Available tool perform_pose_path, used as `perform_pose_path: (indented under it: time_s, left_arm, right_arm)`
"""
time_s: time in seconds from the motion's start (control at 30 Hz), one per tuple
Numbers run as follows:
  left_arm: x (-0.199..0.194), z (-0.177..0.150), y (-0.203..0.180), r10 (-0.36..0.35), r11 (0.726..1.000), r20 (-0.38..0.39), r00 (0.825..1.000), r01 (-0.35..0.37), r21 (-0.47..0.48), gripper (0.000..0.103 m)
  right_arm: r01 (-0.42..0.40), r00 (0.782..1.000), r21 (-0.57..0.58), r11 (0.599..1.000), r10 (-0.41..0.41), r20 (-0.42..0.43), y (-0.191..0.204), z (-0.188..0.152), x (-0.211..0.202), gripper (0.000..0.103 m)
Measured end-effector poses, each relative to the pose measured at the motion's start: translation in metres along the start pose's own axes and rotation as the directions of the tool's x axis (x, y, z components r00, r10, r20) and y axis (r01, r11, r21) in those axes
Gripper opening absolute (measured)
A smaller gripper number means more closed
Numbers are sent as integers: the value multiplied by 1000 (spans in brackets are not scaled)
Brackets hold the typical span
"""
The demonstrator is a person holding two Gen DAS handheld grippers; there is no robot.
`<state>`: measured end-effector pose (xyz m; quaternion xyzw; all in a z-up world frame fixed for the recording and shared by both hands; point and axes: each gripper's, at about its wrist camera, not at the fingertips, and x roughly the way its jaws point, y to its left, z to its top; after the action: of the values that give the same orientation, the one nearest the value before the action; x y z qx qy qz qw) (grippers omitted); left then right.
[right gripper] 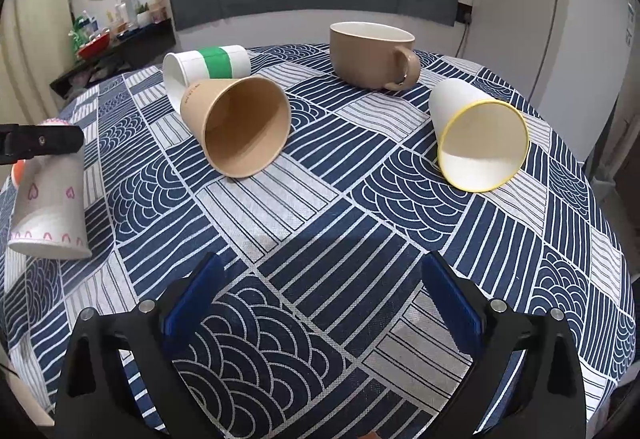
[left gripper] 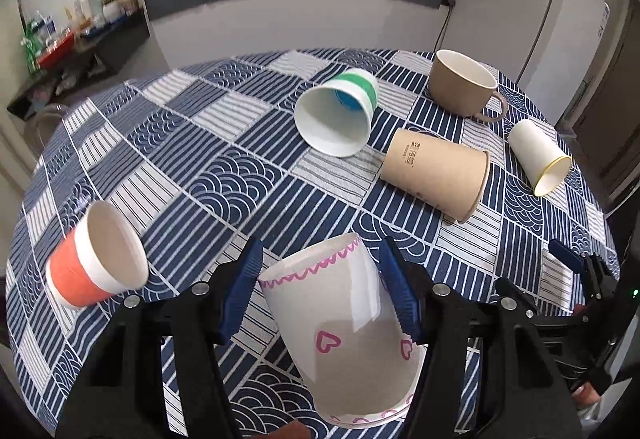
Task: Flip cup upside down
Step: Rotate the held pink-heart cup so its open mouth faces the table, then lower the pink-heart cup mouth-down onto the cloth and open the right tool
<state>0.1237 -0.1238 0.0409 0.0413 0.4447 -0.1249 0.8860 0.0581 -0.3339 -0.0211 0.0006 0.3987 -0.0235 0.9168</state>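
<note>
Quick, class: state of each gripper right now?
Left gripper: shut on the heart-patterned cup, mouth down.
Right gripper: open, holding nothing.

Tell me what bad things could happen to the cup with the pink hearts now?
1. The heart cup sits upside down but tilted, its rim not yet flat on the tablecloth. If the left gripper lets go now, it may tip over.
2. It is thin paper, so a hard squeeze from the fingers could dent it.
3. The orange cup lies close beside it, so a sideways swing might knock it rolling.
</note>
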Motion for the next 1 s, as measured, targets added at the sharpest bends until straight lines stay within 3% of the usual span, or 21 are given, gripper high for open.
perform_pose_path:
  time_s: [0.17, 0.3, 0.4, 0.47, 0.5, 0.57, 0.87, 1.0]
  left_arm:
    - [-11, -7, -9, 49, 997, 90, 995, -54, 51, 61]
    - [-18, -10, -13, 27, 998, 136, 990, -36, 60, 61]
    - [-20, -17, -21, 77, 991, 188, 979, -96, 93, 61]
    - [-23, -23, -24, 91, 987, 222, 971, -118, 111, 61]
    - [-24, -26, -26, 95, 985, 233, 968, -125, 117, 61]
    - [-28, -30, -28, 100, 983, 247, 964, -134, 125, 61]
    - [-39, -51, -37, 125, 972, 288, 950, -175, 154, 61]
    - [-45, -58, -34, 102, 980, 301, 948, -149, 134, 61]
  right_arm:
    - [10, 1000, -7, 1000, -10, 12, 2, 0, -2, 95]
    - [29, 999, -29, 999, -28, 41, 6, -1, -7, 95]
    - [29, 999, -37, 999, -28, 39, 7, -2, -7, 95]
    - [-2, 1000, -60, 998, 2, -7, 13, -7, -1, 95]
    - [-1, 1000, -76, 997, 2, 17, 15, -8, -5, 95]
    - [-1, 996, -102, 995, 10, 88, 18, -10, -17, 95]
    - [11, 997, -62, 998, -6, 80, 12, -9, -14, 95]
    - [13, 997, -65, 998, -8, 82, 11, -11, -15, 95]
